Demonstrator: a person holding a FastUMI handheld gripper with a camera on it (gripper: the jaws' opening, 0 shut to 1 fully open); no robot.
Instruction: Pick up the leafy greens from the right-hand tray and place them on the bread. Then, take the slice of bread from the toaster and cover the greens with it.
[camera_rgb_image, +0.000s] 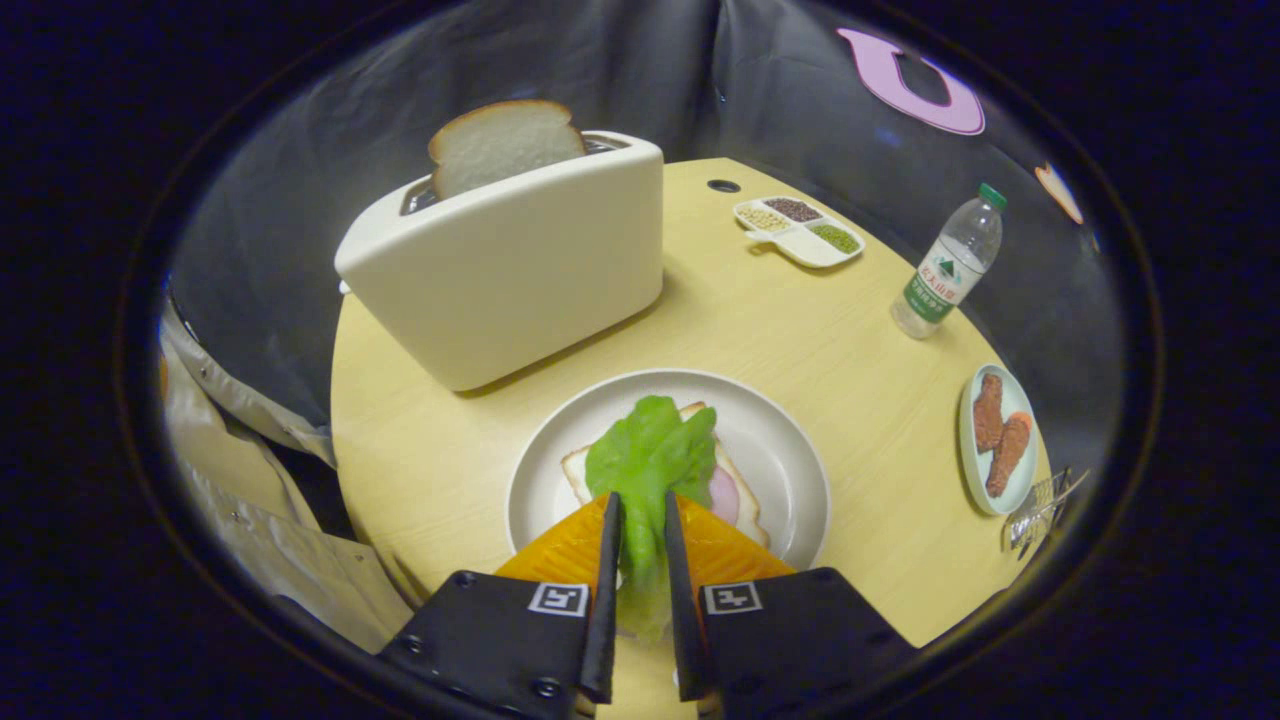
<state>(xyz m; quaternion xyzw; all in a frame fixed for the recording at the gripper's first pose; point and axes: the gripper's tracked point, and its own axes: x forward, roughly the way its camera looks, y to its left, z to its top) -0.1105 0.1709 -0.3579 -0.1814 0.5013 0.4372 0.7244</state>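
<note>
1. Green leafy greens (650, 460) sit pinched between the jaws of the gripper (641, 510), both fingers pressing the leaf, which drapes forward over the bread (735, 490) on the white plate (780, 420).
2. Beyond the plate stands the cream toaster (510, 280), a bread slice (505, 140) poking upright from its slot.
3. Right of the plate, on the wooden counter (800, 330), a bottle (950, 265) stands well apart.

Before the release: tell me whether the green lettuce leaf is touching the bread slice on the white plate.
Touching. In the gripper view, the green lettuce leaf, pinched in the gripper, drapes onto the bread slice and pink ham on the white plate.
</note>
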